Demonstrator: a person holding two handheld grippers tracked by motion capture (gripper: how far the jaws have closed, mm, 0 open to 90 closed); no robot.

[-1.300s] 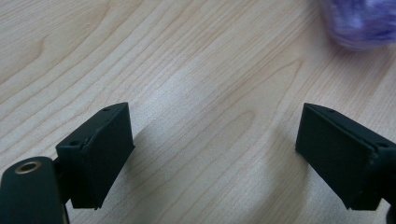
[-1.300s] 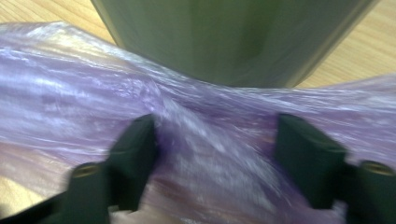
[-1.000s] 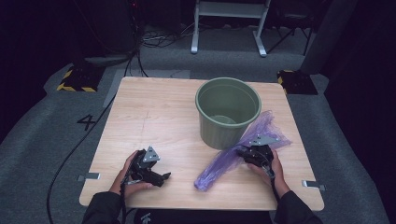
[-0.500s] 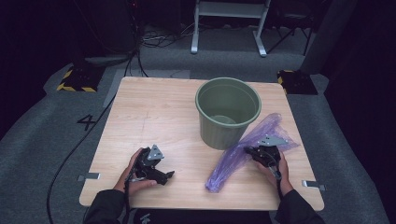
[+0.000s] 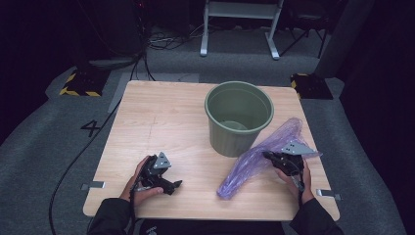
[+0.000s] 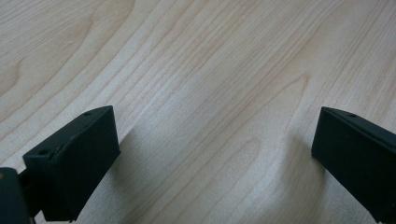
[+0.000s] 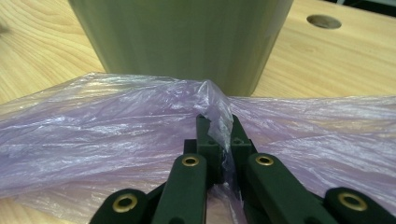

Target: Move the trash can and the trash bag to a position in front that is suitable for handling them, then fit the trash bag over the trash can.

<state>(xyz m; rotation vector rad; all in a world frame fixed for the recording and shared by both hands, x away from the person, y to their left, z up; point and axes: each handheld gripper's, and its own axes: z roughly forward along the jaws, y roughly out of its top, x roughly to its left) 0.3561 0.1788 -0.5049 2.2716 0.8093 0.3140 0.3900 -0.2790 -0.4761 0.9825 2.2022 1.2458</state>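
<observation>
Bag point(image 5: 254, 161), purple plastic, lies on table point(image 5: 161, 117) just right of green bin point(image 5: 238, 120), touching its side; right gripper point(image 7: 217, 122) clenched on pinched fold of bag, jaws having just been closing; left gripper point(image 6: 212, 154) released, jaws wide over bare wood at near-left of table

Crumpled purple plastic bag point(image 5: 254, 164) beside bucket point(image 5: 239, 117)

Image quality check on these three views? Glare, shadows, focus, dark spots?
High view: table evenly lit, surroundings nearly black, picture soft. Left gripper view: sharp wood grain, soft shadows beside the open left tongs. Right gripper view: right tongs shut on the purple bag, whose film shows small glints; green bucket slightly blurred.
</observation>
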